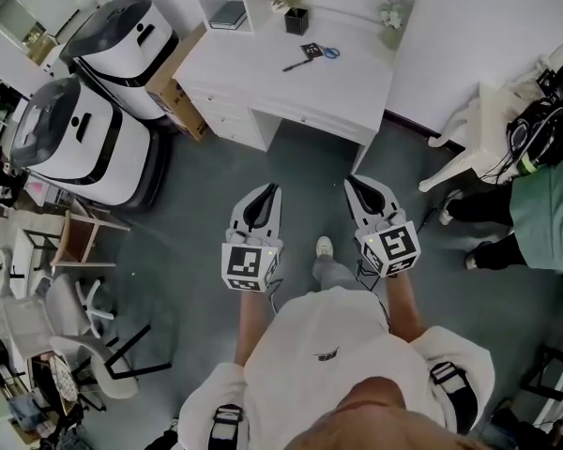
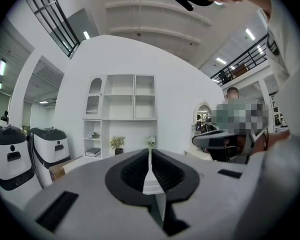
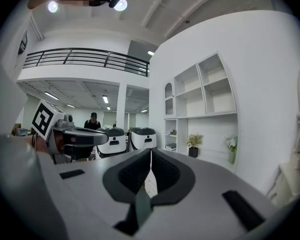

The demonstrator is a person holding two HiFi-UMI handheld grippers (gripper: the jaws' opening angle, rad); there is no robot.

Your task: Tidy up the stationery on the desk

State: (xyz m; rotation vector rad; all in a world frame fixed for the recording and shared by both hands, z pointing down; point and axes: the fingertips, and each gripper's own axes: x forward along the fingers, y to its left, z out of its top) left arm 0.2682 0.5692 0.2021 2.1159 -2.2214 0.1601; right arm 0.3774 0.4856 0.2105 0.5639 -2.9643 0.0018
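Matt white desk [image 1: 253,78], dull brown cardboard box [image 1: 175,90], glossy white plastic machine casings [image 1: 122,59], smooth grey floor [image 1: 197,214].
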